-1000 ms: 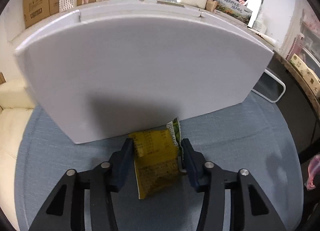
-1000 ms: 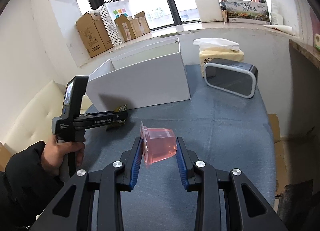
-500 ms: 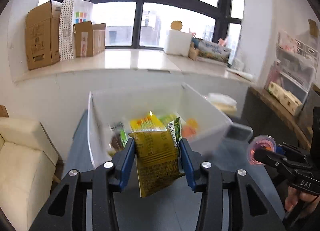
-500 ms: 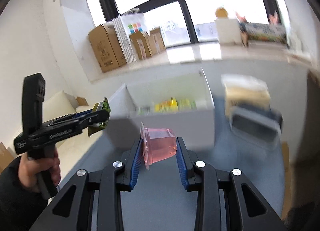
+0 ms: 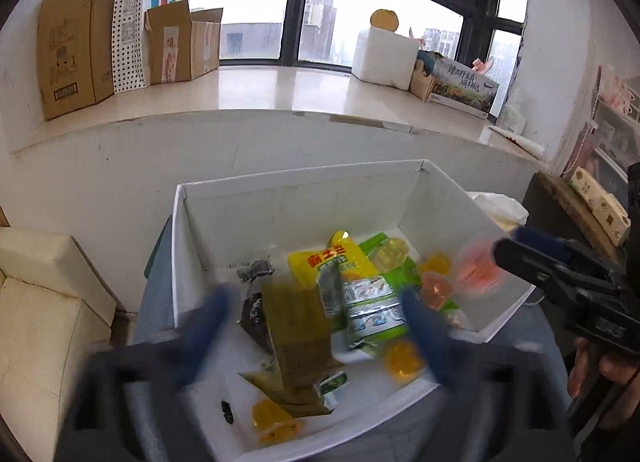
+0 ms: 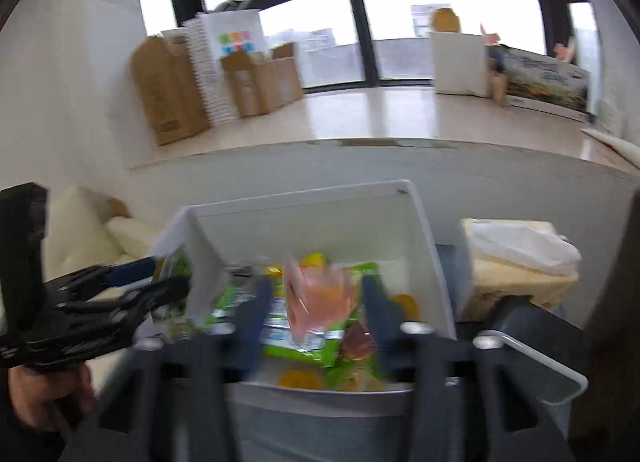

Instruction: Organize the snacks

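Your left hand-held gripper (image 5: 316, 322) is opening; the thin olive-yellow foil snack packet (image 5: 298, 346), light and slippery, drops into the white cardboard box (image 5: 296, 198). Your right hand-held gripper (image 6: 316, 316) opens around the soft pink jelly cup (image 6: 320, 298).

Between the blue fingers (image 5: 208, 322) of the left gripper (image 5: 316, 326) hangs an olive-yellow packet (image 5: 298, 350), ahead of it a white box (image 5: 280, 198) holding a bright yellow pouch (image 5: 332, 258), green wrappers (image 5: 372, 302) and orange jelly cups (image 5: 404, 358), and a pink jelly cup (image 6: 320, 298) between the right gripper's fingers.
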{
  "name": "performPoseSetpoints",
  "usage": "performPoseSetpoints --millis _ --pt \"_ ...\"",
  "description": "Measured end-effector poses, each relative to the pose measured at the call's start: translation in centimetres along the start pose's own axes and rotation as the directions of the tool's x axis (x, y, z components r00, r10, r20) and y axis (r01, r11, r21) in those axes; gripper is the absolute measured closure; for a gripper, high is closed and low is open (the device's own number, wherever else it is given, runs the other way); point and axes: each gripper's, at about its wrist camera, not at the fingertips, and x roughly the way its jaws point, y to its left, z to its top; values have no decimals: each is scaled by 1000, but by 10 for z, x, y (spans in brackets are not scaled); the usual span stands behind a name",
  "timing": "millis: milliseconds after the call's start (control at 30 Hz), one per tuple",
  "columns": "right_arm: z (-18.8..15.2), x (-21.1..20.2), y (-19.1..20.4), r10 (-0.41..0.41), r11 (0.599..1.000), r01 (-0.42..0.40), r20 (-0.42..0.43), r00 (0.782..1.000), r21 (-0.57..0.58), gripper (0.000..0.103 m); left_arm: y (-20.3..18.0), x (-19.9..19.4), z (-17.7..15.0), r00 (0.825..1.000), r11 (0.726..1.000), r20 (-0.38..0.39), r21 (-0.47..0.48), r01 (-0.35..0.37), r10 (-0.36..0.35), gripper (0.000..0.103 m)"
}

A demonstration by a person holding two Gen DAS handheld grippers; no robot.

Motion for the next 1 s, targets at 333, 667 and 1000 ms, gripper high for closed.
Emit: performPoseSetpoints --millis 333,667,1000 --pt "-16 -20 -4 -58 998 57 49 997 21 0 2 -36 -11 991 996 94 5 -93 92 0" --pt "-48 -81 31 34 999 -34 57 998 -14 0 -18 -105 -38 984 994 149 46 -101 93 0" --pt "-99 -166 55 97 995 -95 58 994 -39 0 -46 -177 -105 993 995 90 50 -85 80 0"
